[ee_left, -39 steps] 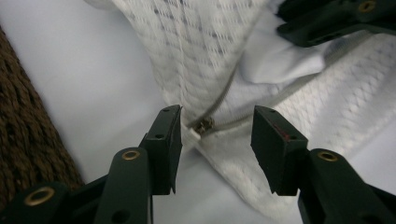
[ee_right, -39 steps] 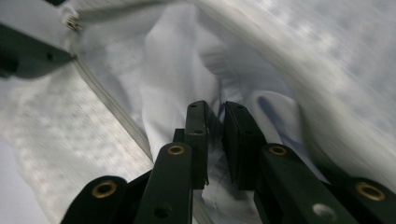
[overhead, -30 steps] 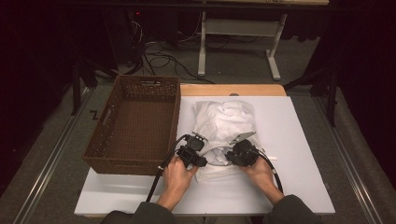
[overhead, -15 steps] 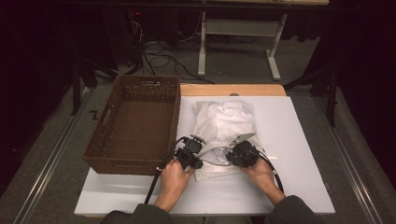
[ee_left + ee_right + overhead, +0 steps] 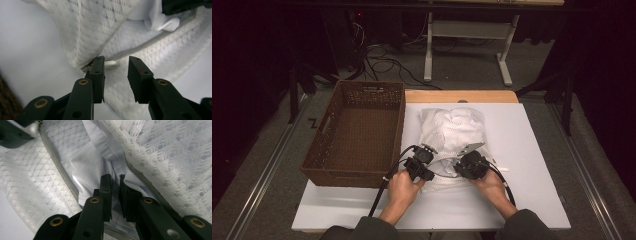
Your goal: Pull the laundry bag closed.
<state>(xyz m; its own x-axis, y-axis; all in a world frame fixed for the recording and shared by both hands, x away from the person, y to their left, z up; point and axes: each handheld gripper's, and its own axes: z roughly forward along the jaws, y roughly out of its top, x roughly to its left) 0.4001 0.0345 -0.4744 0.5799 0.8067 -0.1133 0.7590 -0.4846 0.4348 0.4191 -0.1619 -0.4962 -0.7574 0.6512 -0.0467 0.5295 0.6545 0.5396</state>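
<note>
A white mesh laundry bag (image 5: 452,135) was seen lying on the white table (image 5: 532,150), just right of a brown wicker basket (image 5: 357,130) whose near left corner was lost in shadow. The bag's near end was covered in the high view by both grippers and the person's hands, so its opening could not be made out there. In the left gripper view, the left gripper (image 5: 116,70) was held at the zipper end of the bag: its jaws had just been closing and stood part-way apart, the white zipper pull (image 5: 111,63) lying between them, touched by one jaw at most and not pinched. The metal slider beside that jaw was largely hidden. In the right gripper view, the right gripper (image 5: 115,182) was seen with its jaws drawn narrow on a fold of pale blue cloth (image 5: 92,167) inside the bag's opening, the zipper teeth (image 5: 57,165) running past on either side. How far the cloth reached into the bag was concealed by the mesh. The left gripper's body was cut off at the upper left corner of that view.
</note>
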